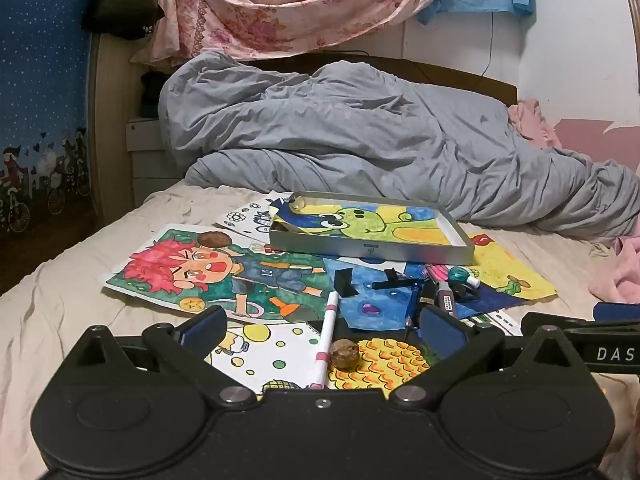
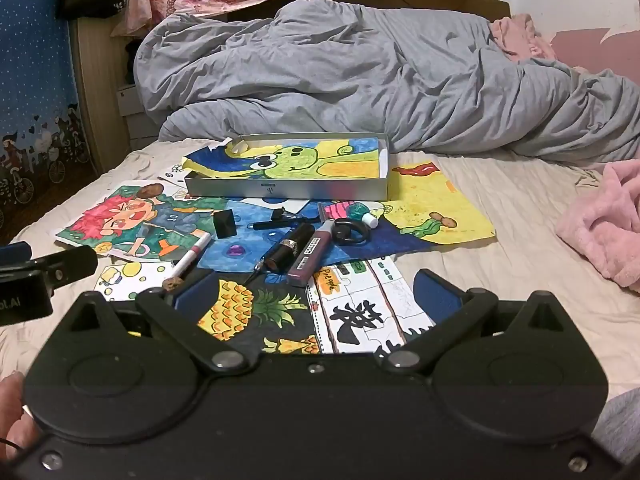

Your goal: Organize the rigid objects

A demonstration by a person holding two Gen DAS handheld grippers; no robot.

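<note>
The pen (image 1: 327,340) lies lengthwise between the left gripper's (image 1: 320,326) spread, empty fingers, walnut (image 1: 344,354) touching it, while the right gripper (image 2: 316,296), also spread, hovers farther off.

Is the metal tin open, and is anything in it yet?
Open: the metal tin has no lid on. Only a frog drawing lies inside; none of the small items.

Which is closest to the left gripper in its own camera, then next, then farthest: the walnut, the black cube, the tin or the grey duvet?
1. Walnut, between the left gripper fingers.
2. Black cube, farther up, middle.
3. Tin, behind the cube.
4. Grey duvet, at the back.
</note>
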